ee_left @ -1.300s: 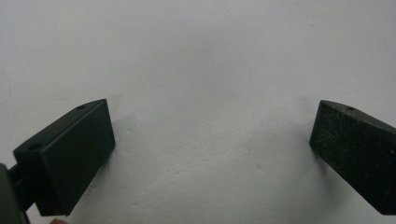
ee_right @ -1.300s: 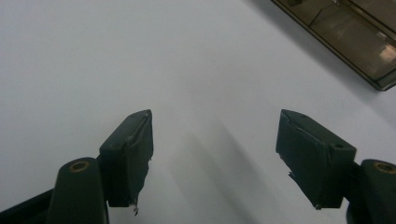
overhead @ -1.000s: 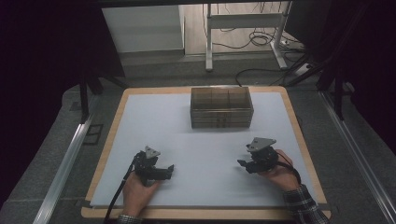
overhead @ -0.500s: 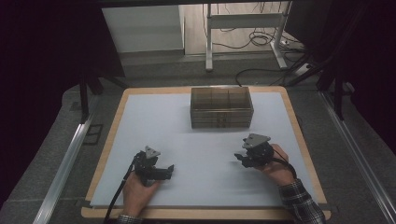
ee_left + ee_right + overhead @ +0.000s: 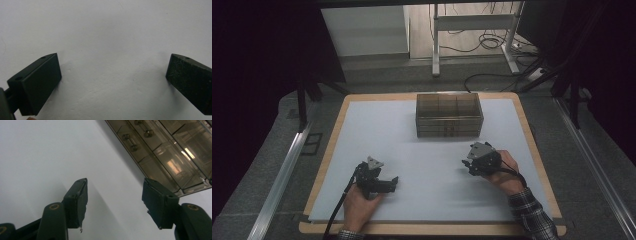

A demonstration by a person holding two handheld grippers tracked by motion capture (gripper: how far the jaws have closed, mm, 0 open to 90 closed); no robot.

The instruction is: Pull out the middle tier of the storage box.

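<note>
A smoky see-through drawer box (image 5: 449, 116) stands at the back middle of the white mat (image 5: 377, 130). In the right gripper view the box (image 5: 170, 152) lies ahead at the upper right, with small knobs on its drawer fronts. A hand holds my right gripper (image 5: 466, 165) in front of the box, a short gap away. Its jaws (image 5: 115, 192) are open, have just been closing a little, and hold nothing. My left gripper (image 5: 393, 181) lies low on the mat at the front left, in the other hand. It is wide open (image 5: 113, 65) over bare mat.
The mat lies on a wooden board (image 5: 532, 145) with a raised rim. Metal rails (image 5: 282, 175) run along both sides of the table. Beyond the back edge are desk legs and cables (image 5: 482, 40) on the floor.
The right hand has crept slightly left and toward the box. The left hand and gripper have stayed put.
</note>
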